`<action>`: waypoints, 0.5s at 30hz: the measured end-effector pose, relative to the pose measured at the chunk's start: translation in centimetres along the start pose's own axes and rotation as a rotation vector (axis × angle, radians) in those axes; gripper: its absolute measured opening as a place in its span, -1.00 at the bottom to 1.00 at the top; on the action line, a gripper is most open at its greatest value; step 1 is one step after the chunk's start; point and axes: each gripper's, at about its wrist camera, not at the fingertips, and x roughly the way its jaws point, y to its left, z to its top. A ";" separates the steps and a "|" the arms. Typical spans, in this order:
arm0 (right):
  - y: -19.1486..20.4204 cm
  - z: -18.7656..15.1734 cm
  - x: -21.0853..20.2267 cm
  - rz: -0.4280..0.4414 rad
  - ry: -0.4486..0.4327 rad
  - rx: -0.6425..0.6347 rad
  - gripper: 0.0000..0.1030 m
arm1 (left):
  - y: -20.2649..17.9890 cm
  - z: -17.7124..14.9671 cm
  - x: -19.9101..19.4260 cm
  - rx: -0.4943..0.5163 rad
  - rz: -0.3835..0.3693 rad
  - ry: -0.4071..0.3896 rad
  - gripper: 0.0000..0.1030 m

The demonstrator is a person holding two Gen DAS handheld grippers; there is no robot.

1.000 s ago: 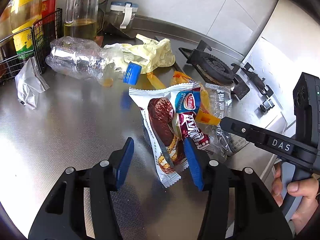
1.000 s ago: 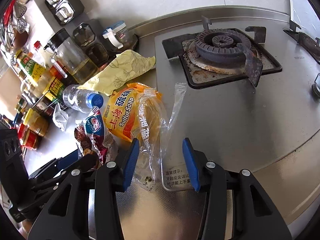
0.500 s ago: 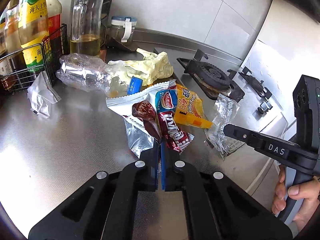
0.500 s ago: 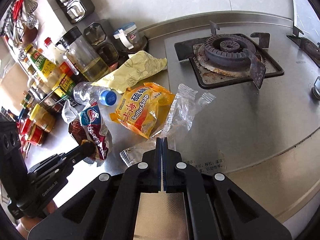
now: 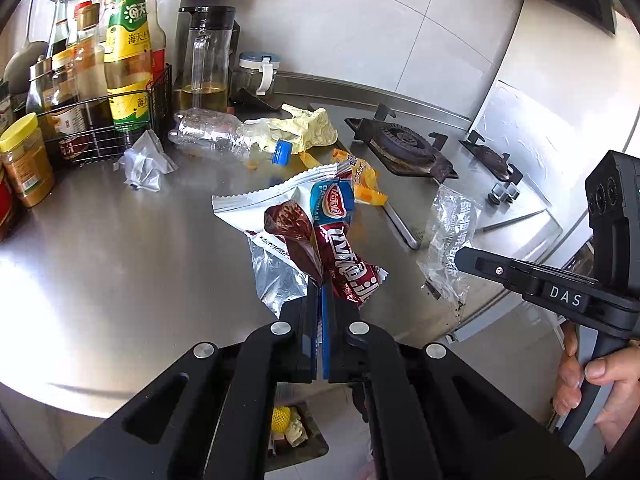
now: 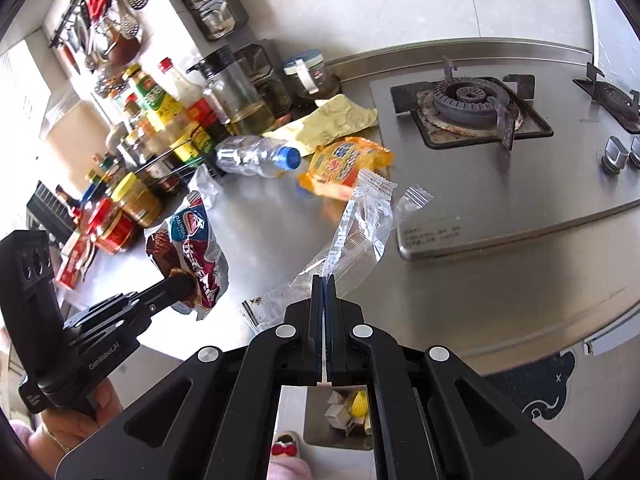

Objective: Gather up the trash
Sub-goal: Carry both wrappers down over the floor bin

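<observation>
- Left wrist view: left tool (image 5: 320,300) clamps the ice-cream wrapper (image 5: 312,232) above the counter (image 5: 120,248) front edge.
- Right tool (image 6: 322,292) pinches a clear plastic wrapper (image 6: 360,224).

We saw the crushed clear plastic bottle (image 6: 256,156) on the steel counter (image 6: 276,236), left of the orange soap packet (image 6: 344,166); the yellow crumpled cloth (image 6: 332,122) lay behind both, the black gas burner (image 6: 468,98) further right.

Both grippers closed, the left gripper (image 5: 321,292) lifting the snack wrapper (image 5: 316,236), the right gripper (image 6: 323,284) the clear wrapper (image 6: 360,224).
</observation>
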 end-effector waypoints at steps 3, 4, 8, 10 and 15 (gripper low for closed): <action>1.3 -2.3 -0.9 0.037 0.032 -0.025 -0.95 | -0.1 -2.5 -2.4 -0.002 0.002 0.005 -1.00; 1.7 -3.1 -1.1 0.043 0.042 -0.037 -0.95 | -0.1 -3.2 -3.1 0.000 0.008 0.005 -1.00; 2.7 -5.9 -1.2 0.061 0.084 -0.053 -0.95 | 0.0 -5.8 -5.2 -0.008 0.027 0.010 -1.00; 3.1 -7.3 -1.1 0.073 0.109 -0.053 -0.95 | 0.1 -6.9 -5.9 -0.018 0.030 0.015 -1.00; 3.9 -10.7 -0.3 0.090 0.185 -0.077 -0.95 | 0.0 -10.2 -6.7 -0.030 0.037 0.045 -1.00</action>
